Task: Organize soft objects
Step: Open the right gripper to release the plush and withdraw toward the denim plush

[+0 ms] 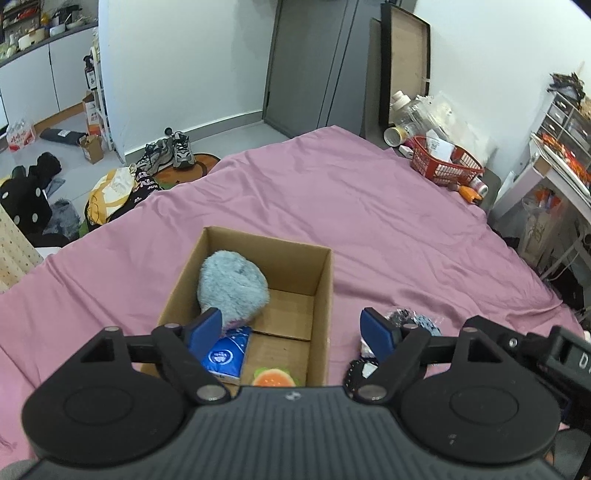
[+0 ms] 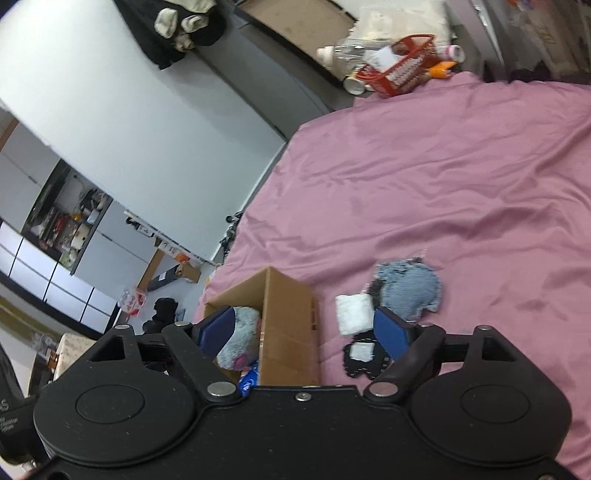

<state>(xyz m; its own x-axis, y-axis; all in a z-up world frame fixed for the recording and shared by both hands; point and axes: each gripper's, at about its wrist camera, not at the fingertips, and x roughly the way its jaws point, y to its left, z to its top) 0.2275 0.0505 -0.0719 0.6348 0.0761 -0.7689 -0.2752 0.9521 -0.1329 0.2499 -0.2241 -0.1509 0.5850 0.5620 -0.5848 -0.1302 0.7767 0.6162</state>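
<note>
A lived-in home, a bedroom by the look of it. A bed under a wrinkled pink sheet (image 1: 332, 206) fills the middle. At ten o'clock in the left wrist view, sneakers (image 1: 173, 151) sit on a floor mat beside a heap of clothes (image 1: 110, 192). At eleven o'clock, white cabinets carry a shelf of kitchenware (image 1: 40, 29). At two o'clock stands a red basket (image 1: 443, 166) among bottles; at twelve, a grey door (image 1: 314, 62).

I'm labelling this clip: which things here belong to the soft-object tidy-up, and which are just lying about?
Job:
cardboard box
grey plush
tissue pack
burger toy
blue-grey fabric piece
white cloth
black patch

Lying about:
red basket
sneakers
</note>
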